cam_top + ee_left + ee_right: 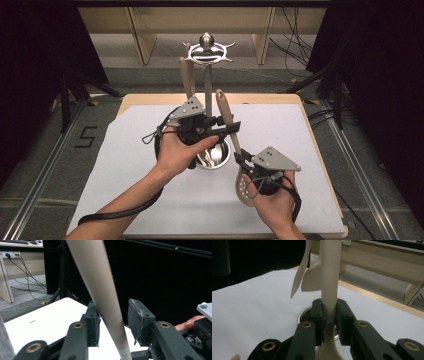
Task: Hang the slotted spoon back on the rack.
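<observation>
Landmark: round metal holder (214, 159) mid-table, sitting on white sheet (125, 170) that covers the table (320, 165).

Left gripper (231, 127) sits just behind & above the holder, w/ the person's left hand (177, 152) wrapped round it. In the left gripper view its jaws stand apart on either side of a beige handle (100, 290): near jaw touching or almost touching it, far jaw w/ a clear gap. So partly open, not clamped.

Right gripper (240, 159) is just right of the holder, held by the right hand (272, 202). Its jaws are closed tight on the neck of a beige slotted spoon (244, 187); right gripper view shows both pads pressed on the spoon's stem (329, 290). Spoon bowl lies low, right-front of the holder; its handle slants up & back past the holder's right side, through the left gripper.

Another beige utensil (187, 77) & a metal post (208, 85) w/ a ball top rise from the holder area; can't tell exactly what they stand in.
</observation>
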Demonstrator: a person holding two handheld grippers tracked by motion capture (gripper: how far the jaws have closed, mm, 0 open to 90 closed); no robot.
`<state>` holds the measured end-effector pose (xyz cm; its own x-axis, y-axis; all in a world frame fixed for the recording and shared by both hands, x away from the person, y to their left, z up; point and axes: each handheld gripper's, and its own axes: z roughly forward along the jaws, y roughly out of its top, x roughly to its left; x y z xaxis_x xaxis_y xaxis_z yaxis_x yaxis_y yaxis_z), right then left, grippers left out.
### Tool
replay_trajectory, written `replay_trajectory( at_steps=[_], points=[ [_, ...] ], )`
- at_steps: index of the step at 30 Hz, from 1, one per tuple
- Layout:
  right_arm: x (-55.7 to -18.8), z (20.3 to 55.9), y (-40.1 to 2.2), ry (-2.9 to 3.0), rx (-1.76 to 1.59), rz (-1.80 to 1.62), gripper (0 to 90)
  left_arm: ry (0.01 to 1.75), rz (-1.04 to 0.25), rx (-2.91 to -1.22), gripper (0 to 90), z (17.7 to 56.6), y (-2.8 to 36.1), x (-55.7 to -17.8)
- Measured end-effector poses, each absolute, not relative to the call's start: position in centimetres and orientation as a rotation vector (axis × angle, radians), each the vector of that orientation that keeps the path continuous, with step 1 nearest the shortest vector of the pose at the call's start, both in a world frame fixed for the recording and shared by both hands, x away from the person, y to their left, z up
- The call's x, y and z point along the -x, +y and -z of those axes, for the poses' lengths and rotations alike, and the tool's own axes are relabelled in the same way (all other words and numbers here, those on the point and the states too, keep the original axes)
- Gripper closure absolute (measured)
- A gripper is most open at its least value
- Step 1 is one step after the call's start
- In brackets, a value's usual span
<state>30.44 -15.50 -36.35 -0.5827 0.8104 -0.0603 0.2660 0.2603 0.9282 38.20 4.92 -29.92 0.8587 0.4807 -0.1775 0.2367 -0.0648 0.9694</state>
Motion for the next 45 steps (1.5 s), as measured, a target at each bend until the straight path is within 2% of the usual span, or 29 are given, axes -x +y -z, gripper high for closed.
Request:
replay_trajectory(
  at_steps=[3, 6, 16, 17, 20, 27, 34, 45],
  points=[
    [-30.4, 36.4, -15.5, 2.019, -0.963, -1.294, 79.3, 0.566, -0.185, -1.637, 70.8, 29.9, 5.1, -37.9],
    [-30.4, 36.4, -15.4, 2.023, -0.950, -1.304, 79.2, 0.538, -0.173, -1.638, 73.2, 29.7, 5.1, -37.6],
    [-30.7, 36.0, -15.4, 2.036, -0.840, -1.362, 78.4, 0.477, -0.165, -1.642, 74.7, 28.7, 5.7, -36.8],
    [-30.6, 36.0, -15.3, 2.043, -0.863, -1.377, 77.2, 0.466, -0.166, -1.645, 74.7, 28.7, 5.9, -36.9],
    [-31.2, 36.1, -15.5, 2.059, -0.817, -1.402, 66.3, 0.471, -0.163, -1.649, 74.8, 28.7, 6.2, -36.9],
    [-32.0, 35.7, -16.1, 2.192, -0.702, -1.536, 55.8, 0.434, -0.163, -1.697, 74.9, 28.7, 7.2, -37.3],
    [-33.1, 35.3, -16.8, 2.304, -0.590, -1.672, 55.4, 0.423, -0.095, -1.703, 74.9, 29.2, 8.0, -37.0],
    [-34.5, 34.7, -15.9, 2.419, -0.426, -1.752, 61.8, 0.379, -0.031, -1.708, 74.8, 29.4, 8.1, -36.5]
  ],
)
